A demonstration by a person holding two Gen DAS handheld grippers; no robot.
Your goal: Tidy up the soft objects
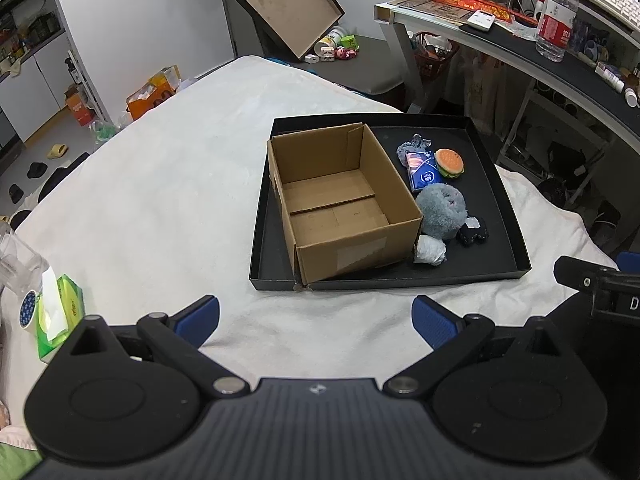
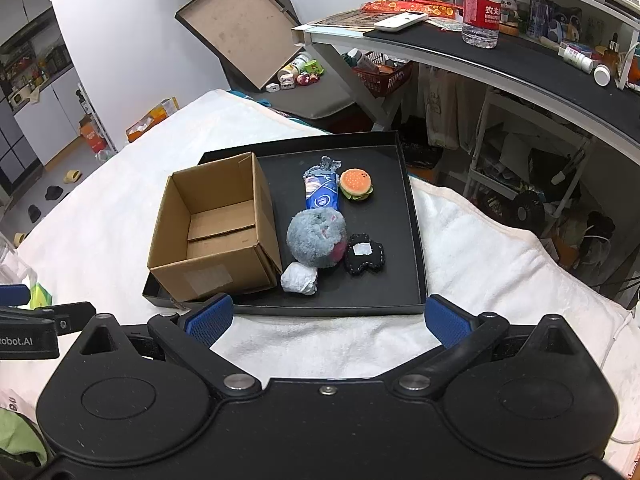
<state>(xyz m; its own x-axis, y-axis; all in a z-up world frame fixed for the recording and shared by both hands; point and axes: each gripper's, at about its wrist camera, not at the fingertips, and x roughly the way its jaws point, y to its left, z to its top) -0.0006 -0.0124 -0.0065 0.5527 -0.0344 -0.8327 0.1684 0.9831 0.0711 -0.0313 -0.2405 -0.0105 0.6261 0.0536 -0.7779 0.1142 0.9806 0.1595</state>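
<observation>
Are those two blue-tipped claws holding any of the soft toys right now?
No. The left gripper and right gripper are both open and hold nothing. The fluffy grey plush ball lies untouched in the shallow black tray.

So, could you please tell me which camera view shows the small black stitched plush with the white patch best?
The right wrist view: the small black stitched plush lies unobstructed there, its outline and white patch clear. In the left wrist view it appears smaller, partly tucked behind the round grey fluffy plush.
</observation>
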